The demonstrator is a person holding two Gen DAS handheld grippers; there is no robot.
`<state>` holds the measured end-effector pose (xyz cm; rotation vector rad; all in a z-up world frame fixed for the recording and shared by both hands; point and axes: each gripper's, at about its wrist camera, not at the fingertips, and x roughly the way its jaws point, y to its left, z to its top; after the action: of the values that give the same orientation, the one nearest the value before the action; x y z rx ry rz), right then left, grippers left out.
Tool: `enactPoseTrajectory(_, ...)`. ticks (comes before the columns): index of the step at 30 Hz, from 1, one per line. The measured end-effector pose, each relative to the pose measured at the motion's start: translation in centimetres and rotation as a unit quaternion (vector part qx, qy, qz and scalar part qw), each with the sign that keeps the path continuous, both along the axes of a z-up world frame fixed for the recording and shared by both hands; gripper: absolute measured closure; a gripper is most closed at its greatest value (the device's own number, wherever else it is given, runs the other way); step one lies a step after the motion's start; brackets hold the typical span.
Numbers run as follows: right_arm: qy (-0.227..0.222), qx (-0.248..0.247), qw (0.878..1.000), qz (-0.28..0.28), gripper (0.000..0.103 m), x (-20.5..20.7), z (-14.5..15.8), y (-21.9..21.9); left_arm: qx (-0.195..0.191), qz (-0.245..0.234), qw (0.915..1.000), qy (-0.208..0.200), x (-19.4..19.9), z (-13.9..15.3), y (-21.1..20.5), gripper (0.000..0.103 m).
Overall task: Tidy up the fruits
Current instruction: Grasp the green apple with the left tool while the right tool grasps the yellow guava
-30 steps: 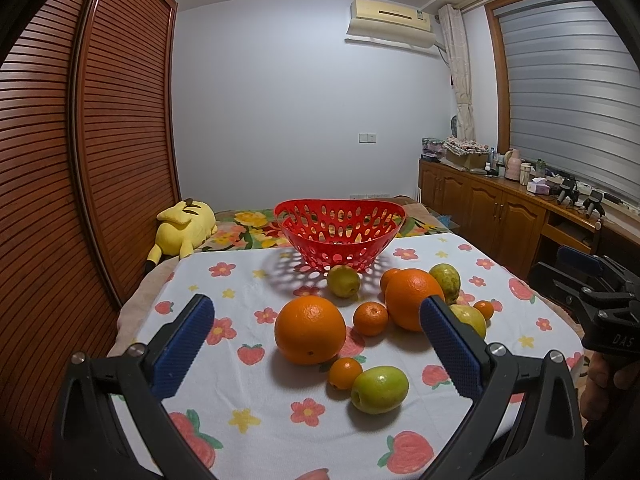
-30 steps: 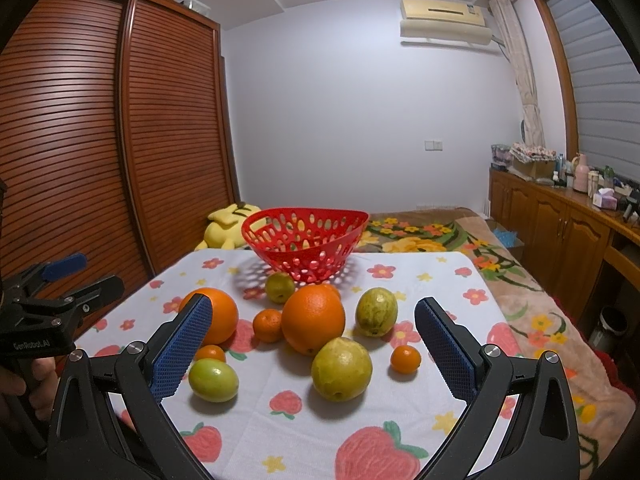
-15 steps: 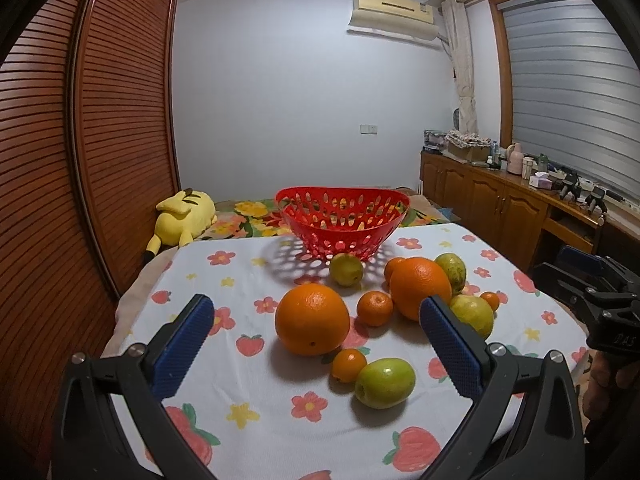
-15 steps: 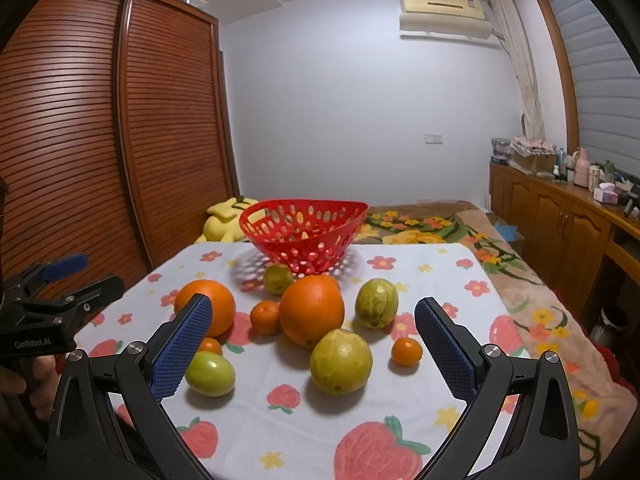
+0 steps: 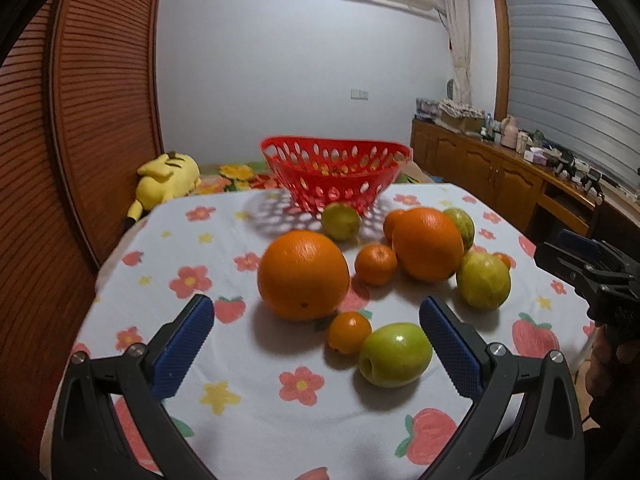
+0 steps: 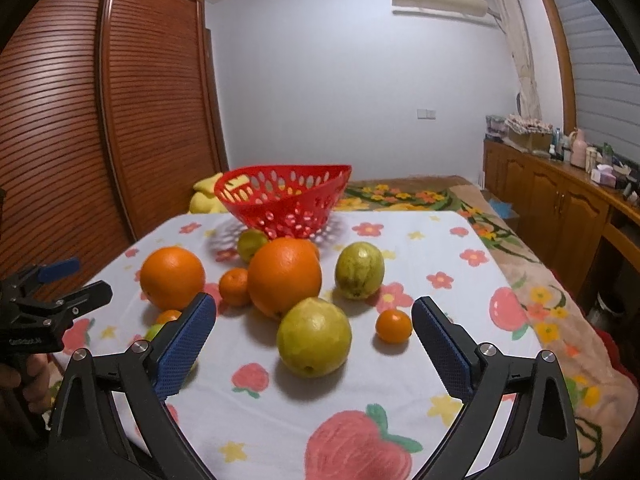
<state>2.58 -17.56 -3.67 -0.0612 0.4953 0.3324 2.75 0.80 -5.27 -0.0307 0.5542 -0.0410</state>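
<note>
**A:** What is nearest in the two wrist views?

**B:** The grippers themselves. The left gripper (image 5: 316, 344) has its blue-padded fingers (image 5: 182, 346) wide apart and holds nothing. The right gripper (image 6: 314, 346) is the same — fingers spread, empty. Both hover low over a tabletop (image 5: 248, 404) covered by a white cloth printed with flowers and strawberries.

**A:** Where is the fruit?

**B:** All loose on the cloth, none in a gripper. Between the left fingers lie a green apple-like fruit (image 5: 395, 354) and, touching it, a small tangerine (image 5: 349, 332). Just behind them sits a large orange (image 5: 303, 274). In the right view, a yellow-green, lemon-like fruit (image 6: 314, 336) sits between the fingers, with another small tangerine (image 6: 393, 325) beside it. Farther back are a second large orange (image 6: 284, 278), a mid-sized tangerine (image 6: 235, 286), a mottled green fruit (image 6: 359, 270) and a small lime-coloured one (image 6: 250, 242).

**A:** And beyond the fruit?

**B:** A red perforated plastic basket (image 5: 336, 176) at the far end of the tabletop — probably the destination. Whether it holds anything I cannot tell. Behind it, a yellow plush toy (image 5: 166, 178) lies on a bed.

**A:** How would the fruit handle?

**B:** My judgement: firm, round and apt to roll. The apple-like fruit looks glossy, so possibly slippery. The large oranges look heaviest. I would close the pads across each fruit's widest middle, gently, to avoid bruising.
</note>
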Motion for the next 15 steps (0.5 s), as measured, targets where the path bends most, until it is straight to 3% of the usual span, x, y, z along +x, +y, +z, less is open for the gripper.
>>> enactPoseTrajectory(11,0.048,-0.017,0.998,0.023,0.021,2.6,-2.5,0.4,-0.012,-0.043,0.9979,0.046,1.6,-2.2,-1.1,0.003)
enactPoseTrajectory(15,0.067,-0.024,0.997,0.036,0.023,3.6,-3.2,0.8,-0.017,-0.061,0.9958,0.066,2.0,-2.8,-1.6,0.007)
